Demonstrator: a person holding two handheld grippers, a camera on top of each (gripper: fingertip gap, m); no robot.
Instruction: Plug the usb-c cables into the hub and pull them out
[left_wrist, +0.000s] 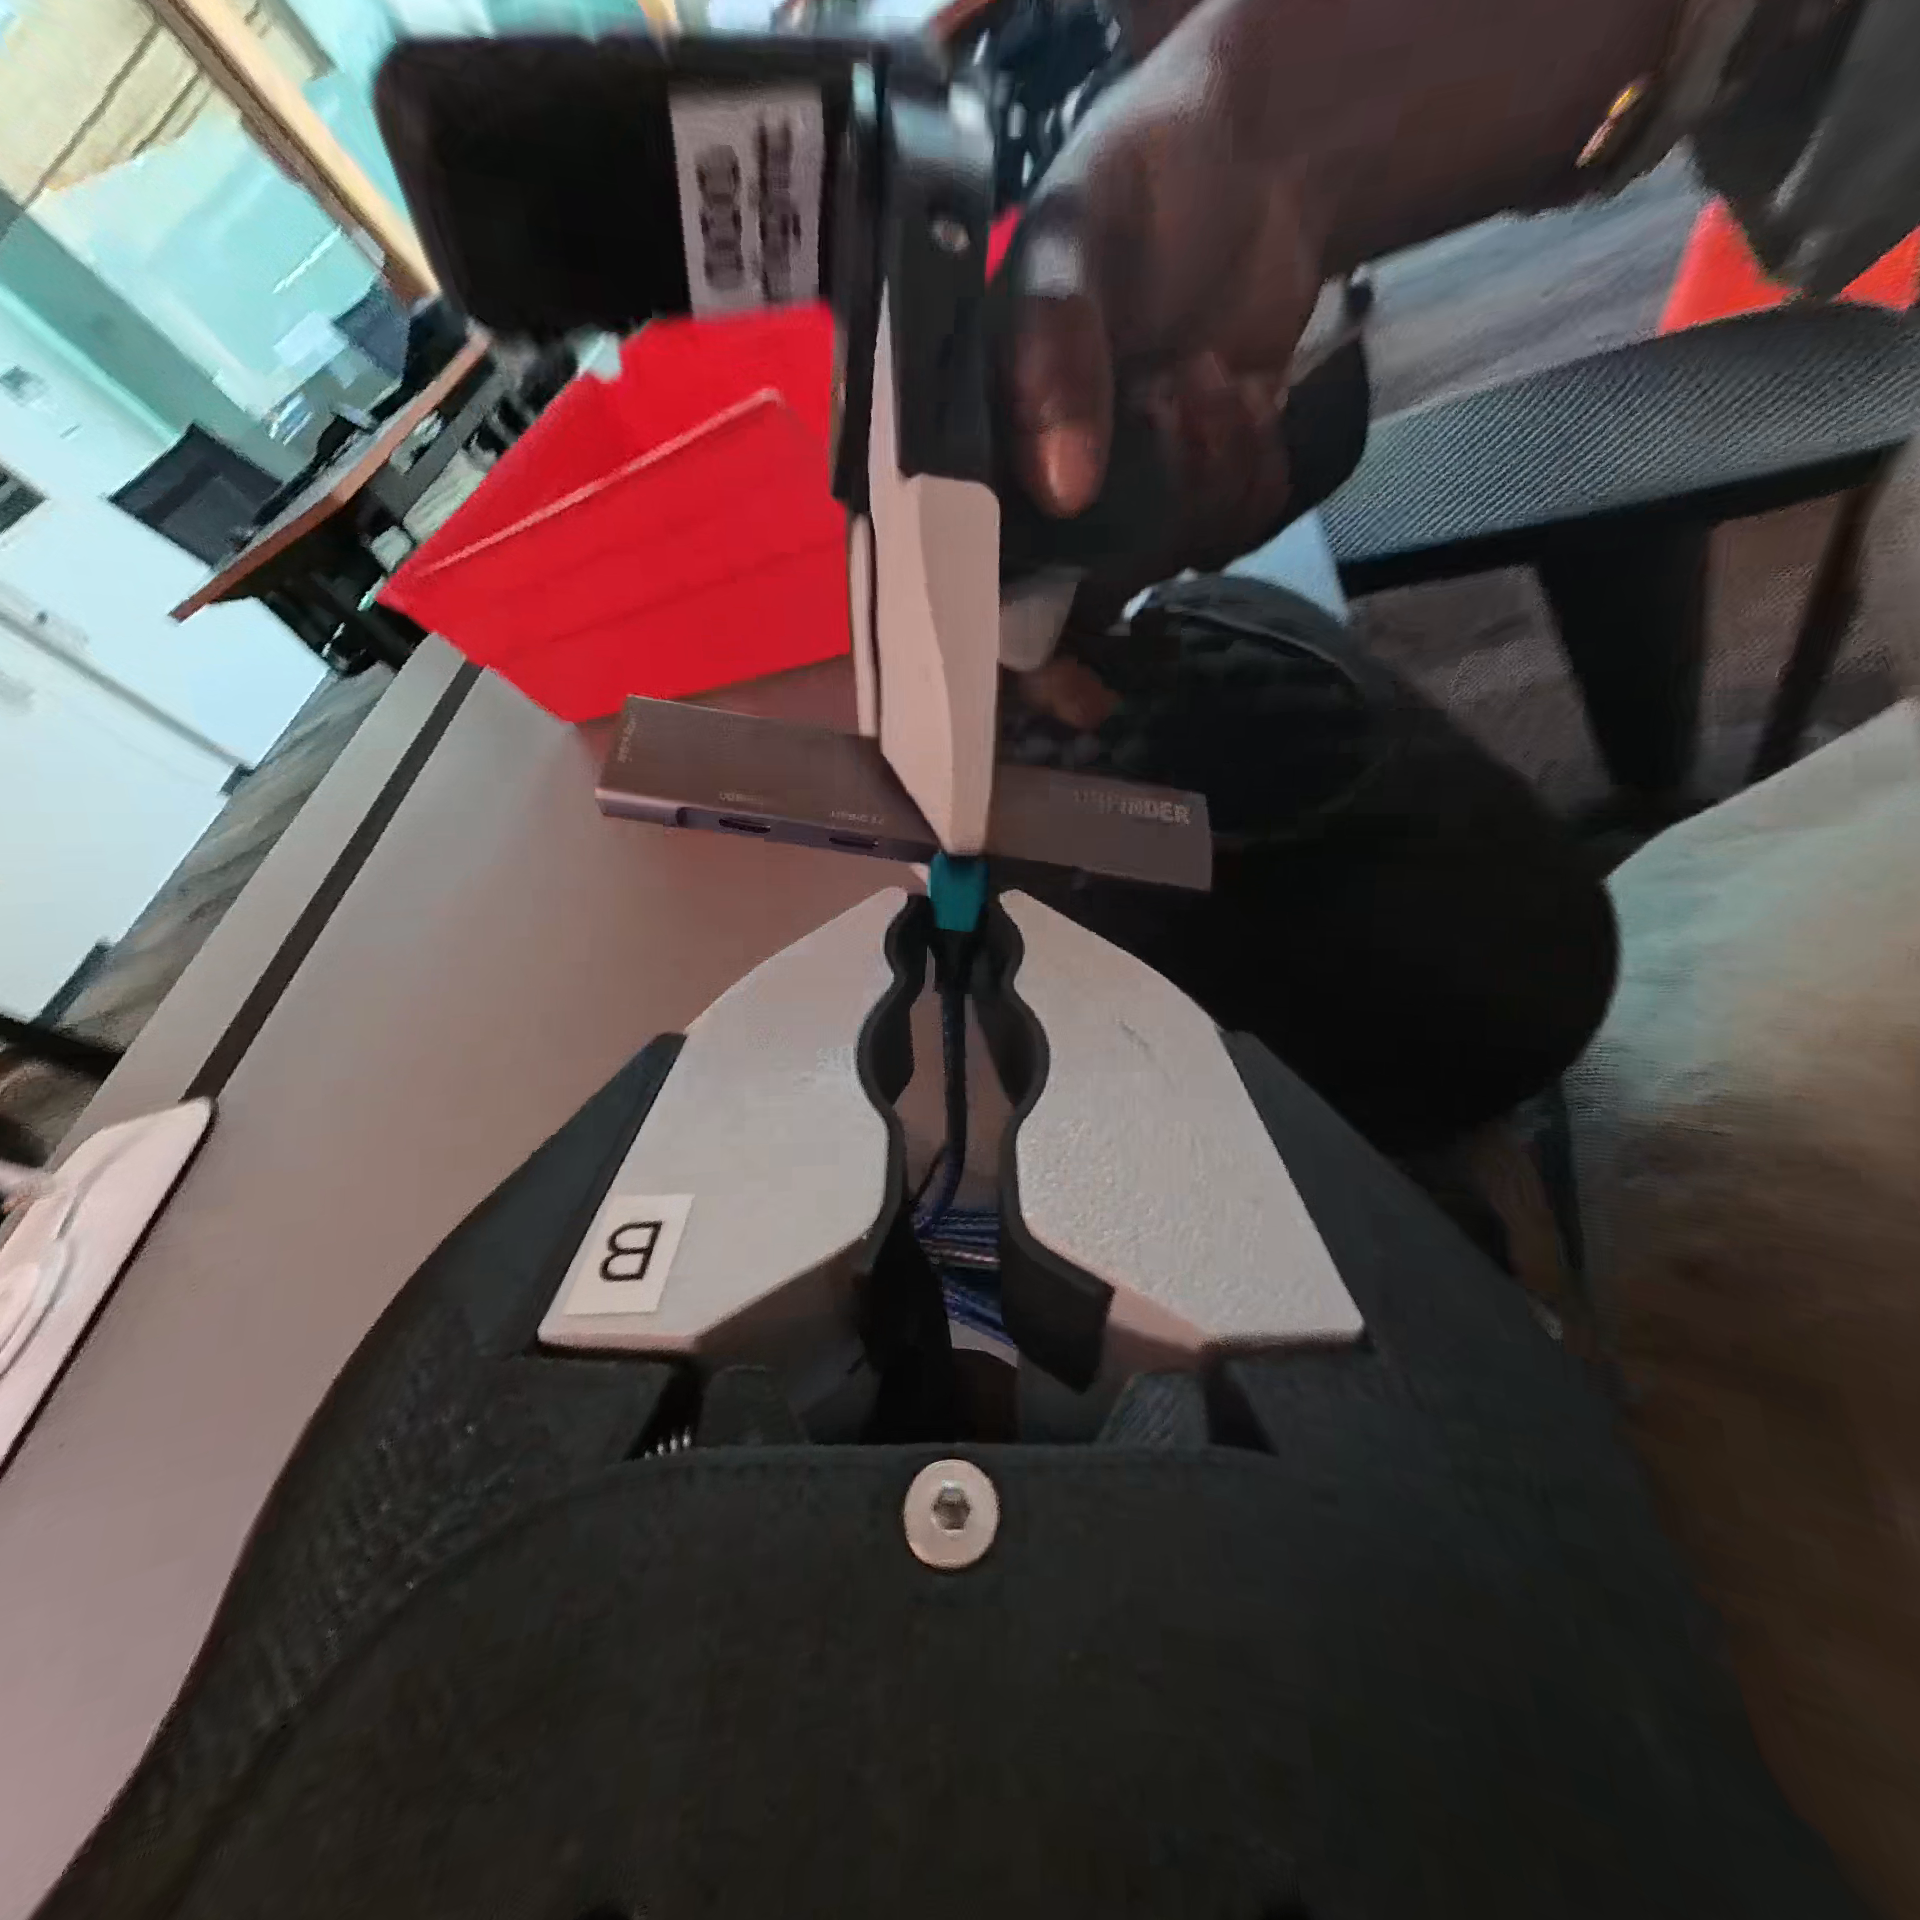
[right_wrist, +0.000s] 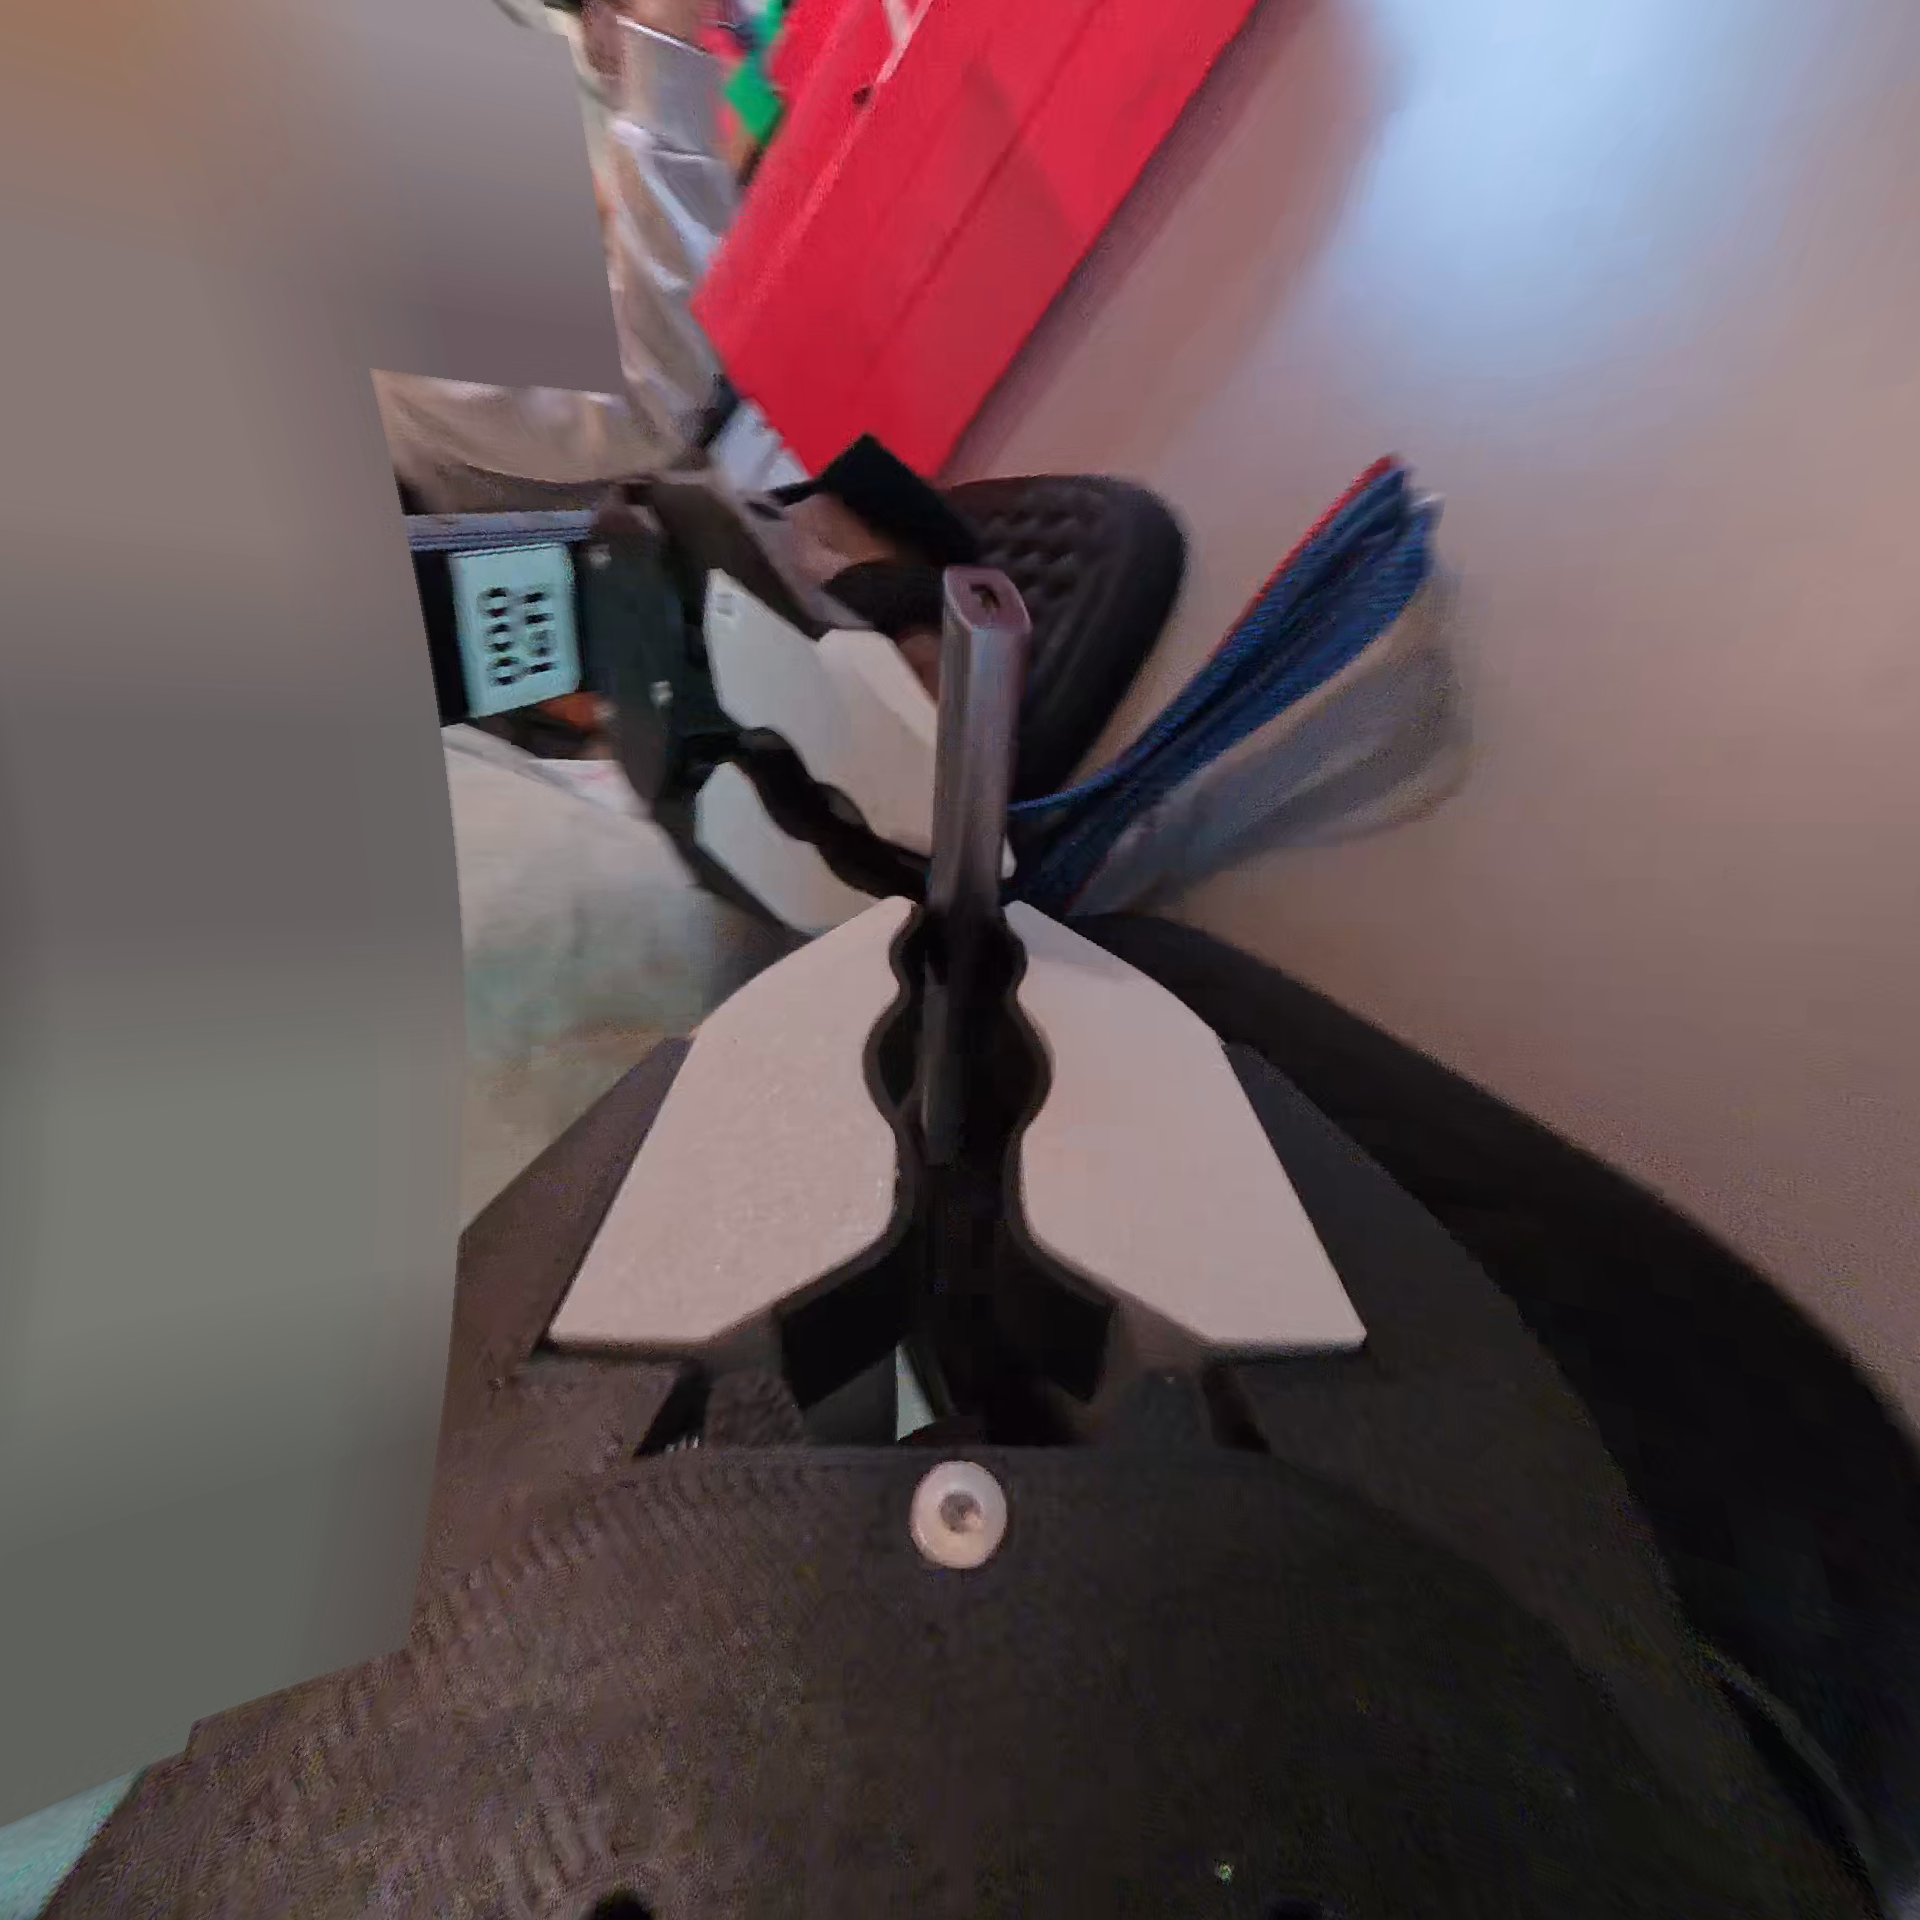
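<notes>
The left gripper (left_wrist: 956, 914) is closed on the teal plug of a usb-c cable (left_wrist: 954, 894), and the dark cord runs back between its white fingers (left_wrist: 790, 1122) toward the camera. The plug tip stands at the near edge of the grey hub (left_wrist: 769, 774), just under the other tool; whether it is fully seated in a port or only touching it, I cannot tell, because the contact point is hidden.

The right gripper (left_wrist: 935, 769) comes down from above, held by a person's hand (left_wrist: 1195, 343), and its fingers are clamped on the hub from top and bottom. In its own wrist view the right gripper (right_wrist: 961, 914) shows the hub (right_wrist: 971, 748) seen end-on, standing out past the fingertips, with the left tool just beyond it on the far side. I judge this grip is there to keep the light hub steady, so that it does not slide on the brown table (left_wrist: 499, 935) when the plug is pushed or pulled.

So the hub lies directly ahead of the left fingertips, with two free ports visible to the left of the plug. A red box (left_wrist: 644, 561) stands far behind the hub, and a bundle of blue cables (right_wrist: 1278, 707) lies to the right in the right wrist view. A black pouch (left_wrist: 1351, 935) sits at the right of the hub.
</notes>
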